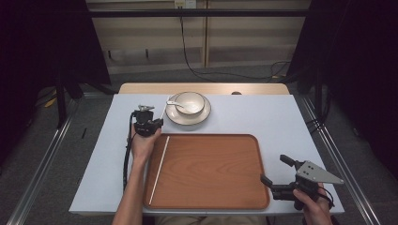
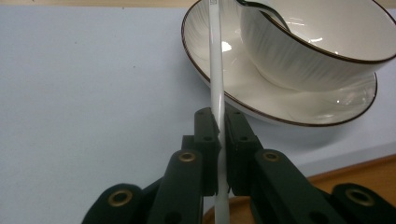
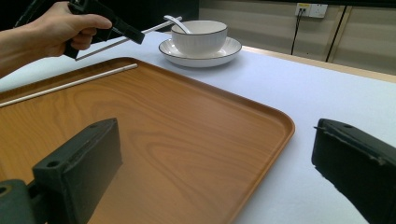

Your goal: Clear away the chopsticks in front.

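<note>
Between left hand-held gripper (image 2: 218,140) jaws, white chopstick (image 2: 216,70), clamped

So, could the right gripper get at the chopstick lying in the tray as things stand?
Probably yes. The right gripper is open at the tray's right edge, and the chopstick lies along the tray's left side with only bare wood between them. The left gripper, shut on a second chopstick, is beyond the tray.

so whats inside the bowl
A white spoon rests in the bowl, handle leaning over the rim toward the left claw. The spoon's scoop end and the bowl's bottom are hidden by the wall in the gripper views.
</note>
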Available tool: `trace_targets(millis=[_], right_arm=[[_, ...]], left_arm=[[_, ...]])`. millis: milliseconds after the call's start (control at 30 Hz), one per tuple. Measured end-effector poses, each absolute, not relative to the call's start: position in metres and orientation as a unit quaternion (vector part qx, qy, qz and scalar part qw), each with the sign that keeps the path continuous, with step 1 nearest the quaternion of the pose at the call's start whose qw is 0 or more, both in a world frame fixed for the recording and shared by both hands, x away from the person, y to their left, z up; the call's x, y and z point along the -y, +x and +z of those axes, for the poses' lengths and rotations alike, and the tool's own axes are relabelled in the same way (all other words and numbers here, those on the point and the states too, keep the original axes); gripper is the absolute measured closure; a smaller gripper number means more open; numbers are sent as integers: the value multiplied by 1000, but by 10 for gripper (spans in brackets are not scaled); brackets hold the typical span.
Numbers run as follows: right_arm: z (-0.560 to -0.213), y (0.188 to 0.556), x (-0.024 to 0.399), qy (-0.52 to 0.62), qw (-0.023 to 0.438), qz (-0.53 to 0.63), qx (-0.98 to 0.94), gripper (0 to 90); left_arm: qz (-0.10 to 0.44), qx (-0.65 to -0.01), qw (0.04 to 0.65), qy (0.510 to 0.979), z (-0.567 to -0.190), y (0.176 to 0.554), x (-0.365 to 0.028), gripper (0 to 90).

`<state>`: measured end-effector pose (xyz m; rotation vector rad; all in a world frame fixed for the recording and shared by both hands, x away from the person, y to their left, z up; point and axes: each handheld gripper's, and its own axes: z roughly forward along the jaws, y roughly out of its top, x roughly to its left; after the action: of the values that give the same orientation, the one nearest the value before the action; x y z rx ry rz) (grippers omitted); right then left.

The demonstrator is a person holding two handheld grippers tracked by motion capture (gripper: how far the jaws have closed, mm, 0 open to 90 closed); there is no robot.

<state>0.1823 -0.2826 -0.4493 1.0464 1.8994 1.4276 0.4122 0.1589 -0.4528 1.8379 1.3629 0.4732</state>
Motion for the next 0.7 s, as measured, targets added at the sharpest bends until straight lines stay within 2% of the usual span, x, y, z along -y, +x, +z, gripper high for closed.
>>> trace_targets(millis=[233,300,700], right_arm=[[-449,182,283,390,269,530,-703,14],[-449,182,282,391,272,531,-700,14],[-449,182,282,391,272,531,-701,14]], left_arm=[[195,-538,405,713,-448,396,-160,853],[218,-554,393,701,-448,390,-162,854],[203,-556,409,694,-445,363,-172,853]])
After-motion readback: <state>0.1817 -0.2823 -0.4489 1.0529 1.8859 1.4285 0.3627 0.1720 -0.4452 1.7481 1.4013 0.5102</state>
